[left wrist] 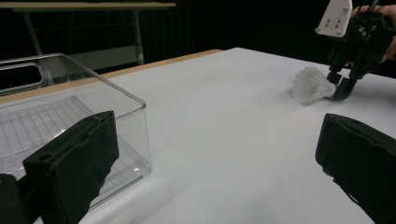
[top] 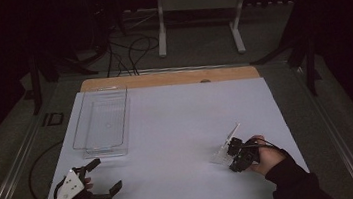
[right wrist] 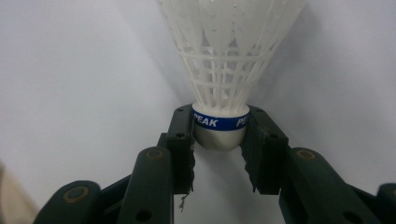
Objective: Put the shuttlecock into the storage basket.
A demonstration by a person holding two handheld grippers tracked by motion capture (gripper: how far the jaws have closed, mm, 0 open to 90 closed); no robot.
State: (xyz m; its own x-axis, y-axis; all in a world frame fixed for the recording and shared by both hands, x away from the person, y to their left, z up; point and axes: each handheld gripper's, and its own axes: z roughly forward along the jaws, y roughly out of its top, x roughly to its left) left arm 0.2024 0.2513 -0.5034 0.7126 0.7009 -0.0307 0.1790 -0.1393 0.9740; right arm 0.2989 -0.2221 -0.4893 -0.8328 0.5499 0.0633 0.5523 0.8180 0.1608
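A white plastic shuttlecock (right wrist: 229,56) with a blue band lies on the white table, its skirt pointing away from my right gripper (right wrist: 219,126). The two black jaws press on its rounded cork base from both sides, so the right gripper is shut on it. The high view places this gripper (top: 227,156) and the shuttlecock (top: 219,155) at the table's near right, with a hand in a dark sleeve behind them. My left gripper (top: 106,174) rests at the near left, jaws wide open with nothing between them. The left gripper view looks across at the shuttlecock (left wrist: 310,85) and the right gripper (left wrist: 338,88).
A clear plastic bin (top: 78,126) stands at the left of the white table surface (top: 177,119), just beyond my left gripper; its near corner (left wrist: 135,98) is close to the left jaw. A wooden strip (top: 167,78) edges the far side. A metal stand (top: 198,1) and cables are on the floor beyond.
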